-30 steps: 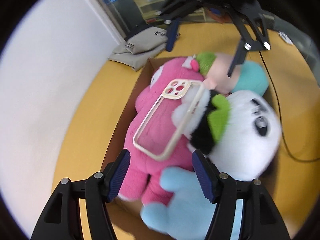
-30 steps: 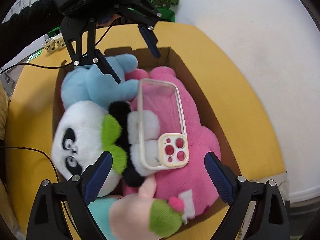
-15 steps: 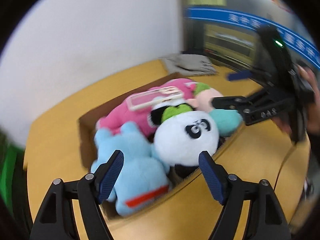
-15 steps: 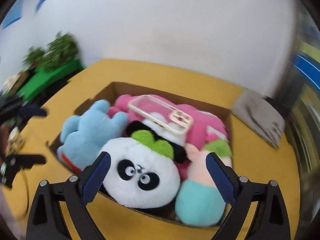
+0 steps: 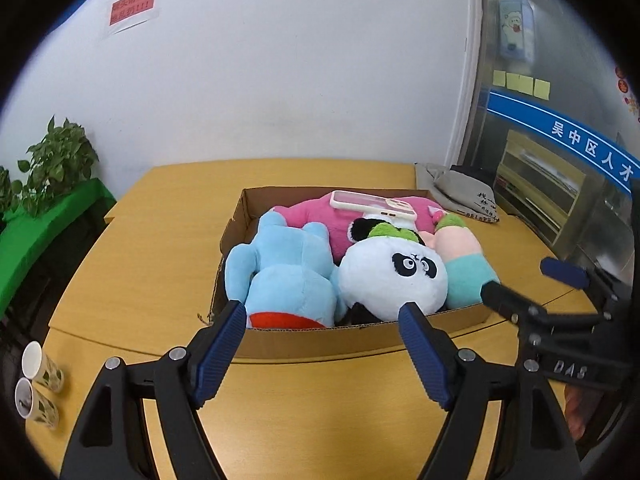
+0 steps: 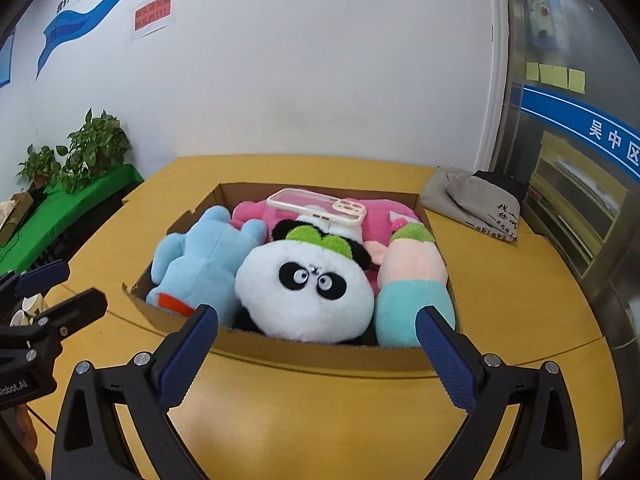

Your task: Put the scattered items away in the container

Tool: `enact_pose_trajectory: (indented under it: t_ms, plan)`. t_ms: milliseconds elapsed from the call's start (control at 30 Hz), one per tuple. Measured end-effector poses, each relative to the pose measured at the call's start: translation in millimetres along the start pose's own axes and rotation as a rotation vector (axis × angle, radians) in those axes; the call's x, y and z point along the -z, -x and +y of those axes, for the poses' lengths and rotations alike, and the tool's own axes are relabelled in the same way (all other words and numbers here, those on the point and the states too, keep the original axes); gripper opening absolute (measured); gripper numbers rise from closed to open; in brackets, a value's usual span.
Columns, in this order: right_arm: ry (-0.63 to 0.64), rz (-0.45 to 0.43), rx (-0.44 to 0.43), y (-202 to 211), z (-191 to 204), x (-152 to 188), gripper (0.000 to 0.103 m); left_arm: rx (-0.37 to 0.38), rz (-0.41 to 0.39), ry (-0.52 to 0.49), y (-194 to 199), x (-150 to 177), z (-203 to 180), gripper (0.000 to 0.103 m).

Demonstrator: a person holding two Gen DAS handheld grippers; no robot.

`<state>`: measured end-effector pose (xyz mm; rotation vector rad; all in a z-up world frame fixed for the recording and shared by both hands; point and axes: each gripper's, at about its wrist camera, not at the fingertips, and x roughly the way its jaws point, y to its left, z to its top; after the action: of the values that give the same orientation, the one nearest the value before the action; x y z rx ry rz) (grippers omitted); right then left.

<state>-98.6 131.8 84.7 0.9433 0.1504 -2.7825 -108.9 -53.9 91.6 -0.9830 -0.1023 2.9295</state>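
Note:
A cardboard box (image 5: 320, 342) (image 6: 320, 354) sits on the yellow table and holds a blue plush (image 5: 288, 272) (image 6: 200, 264), a panda plush (image 5: 394, 276) (image 6: 304, 292), a pink plush (image 5: 312, 216) (image 6: 380, 210) and a pink-and-teal plush (image 5: 464, 256) (image 6: 412, 280). A clear phone case (image 5: 372, 202) (image 6: 316, 206) lies on top of the pink plush. My left gripper (image 5: 322, 354) is open and empty in front of the box. My right gripper (image 6: 318, 354) is open and empty, also in front of the box, and shows at the right of the left wrist view (image 5: 536, 284).
A grey folded bag (image 5: 464, 196) (image 6: 472, 204) lies on the table at the back right. Paper cups (image 5: 38, 384) stand at the left table edge. Potted plants on a green ledge (image 6: 76, 156) are at the left. A white wall is behind the table.
Both grippers have pulled back from above the box to its near side, now facing the wall. The phone case stays on the pink plush.

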Motion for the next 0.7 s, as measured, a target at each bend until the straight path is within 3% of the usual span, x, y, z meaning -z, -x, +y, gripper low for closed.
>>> enact_pose_trajectory:
  t_ms: [700]
  plan:
    - [-0.011,-0.001,0.064,6.3,-5.4,16.3,0.102,-0.022,0.034,0.058,-20.8,5.4,11.0,0.079]
